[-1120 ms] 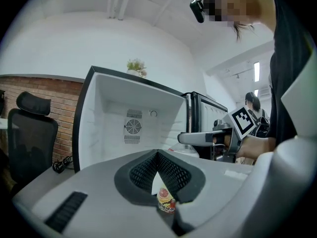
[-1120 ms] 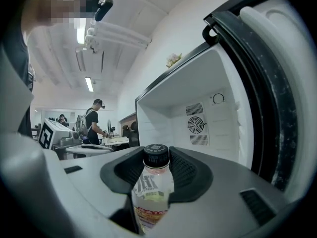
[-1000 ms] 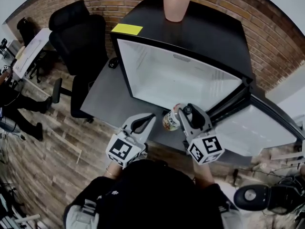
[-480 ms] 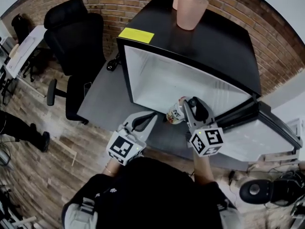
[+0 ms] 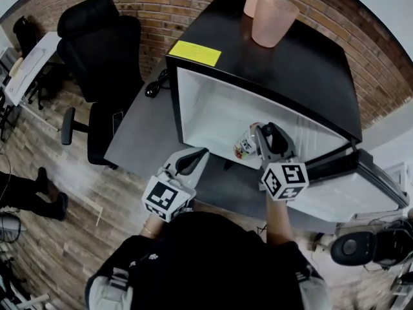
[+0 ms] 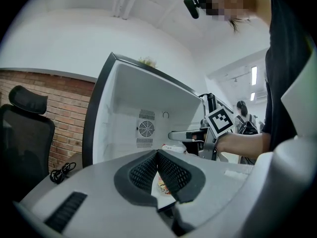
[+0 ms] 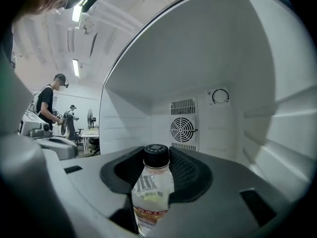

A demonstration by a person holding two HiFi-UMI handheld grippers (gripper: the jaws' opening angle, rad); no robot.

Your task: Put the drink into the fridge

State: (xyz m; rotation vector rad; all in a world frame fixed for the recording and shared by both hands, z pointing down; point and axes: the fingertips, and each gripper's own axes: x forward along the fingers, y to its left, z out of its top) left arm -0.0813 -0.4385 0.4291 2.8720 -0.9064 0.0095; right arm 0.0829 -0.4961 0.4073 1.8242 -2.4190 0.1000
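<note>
The drink (image 5: 246, 146) is a clear bottle with a black cap and a red and yellow label. My right gripper (image 5: 258, 137) is shut on it just below the cap and holds it upright in the mouth of the open fridge (image 5: 216, 112). In the right gripper view the bottle (image 7: 151, 192) stands between the dark pads (image 7: 184, 170), facing the white back wall and its round vent. My left gripper (image 5: 201, 152) hovers outside the fridge's front edge, lower left of the bottle, fingertips together and holding nothing. In the left gripper view, that gripper (image 6: 157, 153) points level at the fridge, with the right gripper (image 6: 172, 135) ahead.
The black fridge sits on a low grey platform (image 5: 139, 134), and its door (image 5: 348, 196) is swung open to the right. Pink cups (image 5: 274, 21) and a yellow note (image 5: 195, 53) lie on its top. A black office chair (image 5: 97, 37) and a cable (image 5: 155, 86) are at the left.
Both grippers have moved toward the fridge. The bottle has gone from in front of the opening to inside its mouth. The grip on the bottle is the same.
</note>
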